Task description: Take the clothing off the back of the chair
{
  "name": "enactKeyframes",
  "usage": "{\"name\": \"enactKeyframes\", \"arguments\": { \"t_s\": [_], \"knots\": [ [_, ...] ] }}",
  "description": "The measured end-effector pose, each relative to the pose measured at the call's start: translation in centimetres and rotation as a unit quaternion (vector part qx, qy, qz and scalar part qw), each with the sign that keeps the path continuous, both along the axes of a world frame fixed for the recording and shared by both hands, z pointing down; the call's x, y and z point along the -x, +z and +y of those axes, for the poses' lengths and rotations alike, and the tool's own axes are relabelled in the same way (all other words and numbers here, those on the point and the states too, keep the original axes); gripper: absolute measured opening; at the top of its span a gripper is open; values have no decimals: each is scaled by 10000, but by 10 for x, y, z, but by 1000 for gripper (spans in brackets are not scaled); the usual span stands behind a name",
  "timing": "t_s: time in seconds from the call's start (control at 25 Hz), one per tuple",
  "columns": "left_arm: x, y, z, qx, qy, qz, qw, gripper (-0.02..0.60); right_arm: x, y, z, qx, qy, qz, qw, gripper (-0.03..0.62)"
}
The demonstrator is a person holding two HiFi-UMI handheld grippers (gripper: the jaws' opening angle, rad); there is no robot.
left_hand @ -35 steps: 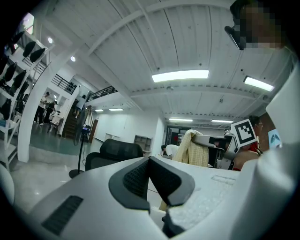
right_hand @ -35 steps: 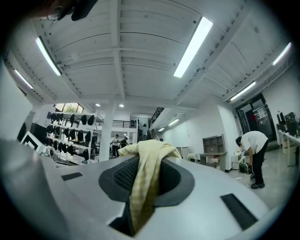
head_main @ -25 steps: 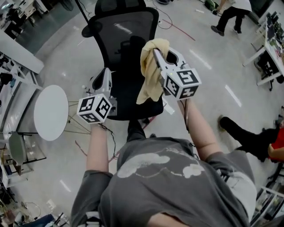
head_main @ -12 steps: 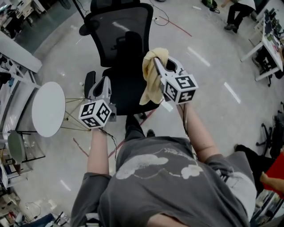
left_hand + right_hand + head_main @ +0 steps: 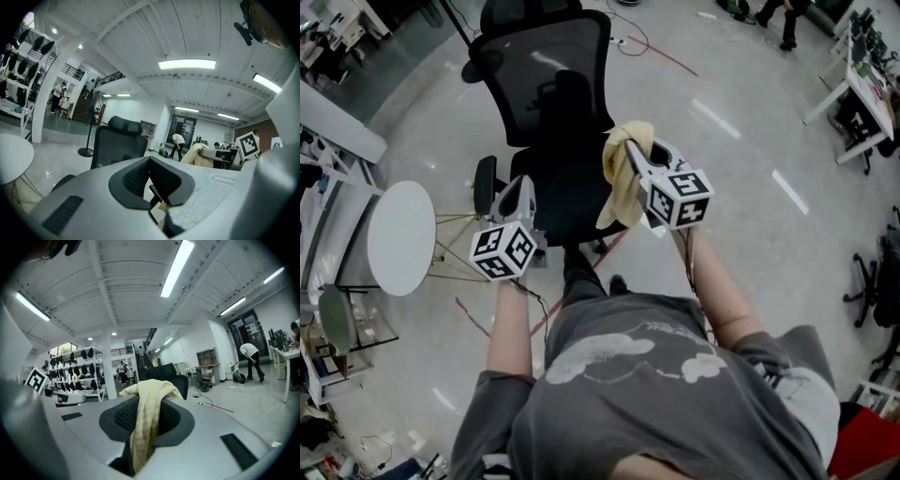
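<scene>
The black mesh office chair (image 5: pixel 546 84) stands ahead of me with a bare backrest. A pale yellow cloth (image 5: pixel 619 187) hangs from my right gripper (image 5: pixel 628 145), which is shut on it above the seat's front right corner. In the right gripper view the cloth (image 5: pixel 143 427) drapes over and down between the jaws of the right gripper (image 5: pixel 145 404), with the chair (image 5: pixel 164 373) behind. My left gripper (image 5: pixel 520 183) is held beside the seat's left edge, shut and empty. The left gripper view shows the left gripper (image 5: pixel 150 161), the chair (image 5: pixel 117 145) and the cloth (image 5: pixel 199 154) at the right.
A round white table (image 5: pixel 401 236) stands to the left of the chair. Desks (image 5: pixel 862 94) line the right side, and another chair base (image 5: pixel 877 291) is at the right edge. A person (image 5: pixel 787 19) stands far off. Cables (image 5: pixel 661 52) trail across the floor.
Both grippers have drawn back from the chair and sunk a little. The yellow cloth stays in the right jaws and now hangs nearer the seat's front edge.
</scene>
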State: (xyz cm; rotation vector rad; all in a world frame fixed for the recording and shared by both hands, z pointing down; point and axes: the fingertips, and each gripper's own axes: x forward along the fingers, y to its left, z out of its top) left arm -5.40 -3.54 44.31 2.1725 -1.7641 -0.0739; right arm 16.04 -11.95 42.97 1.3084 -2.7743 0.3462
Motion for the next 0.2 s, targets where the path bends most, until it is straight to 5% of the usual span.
{"name": "enactKeyframes", "arguments": {
  "t_s": [0.2],
  "knots": [
    [-7, -7, -3, -56, 55, -35, 10000, 0, -9, 1, -2, 35, -23, 40, 10000, 60]
  ]
}}
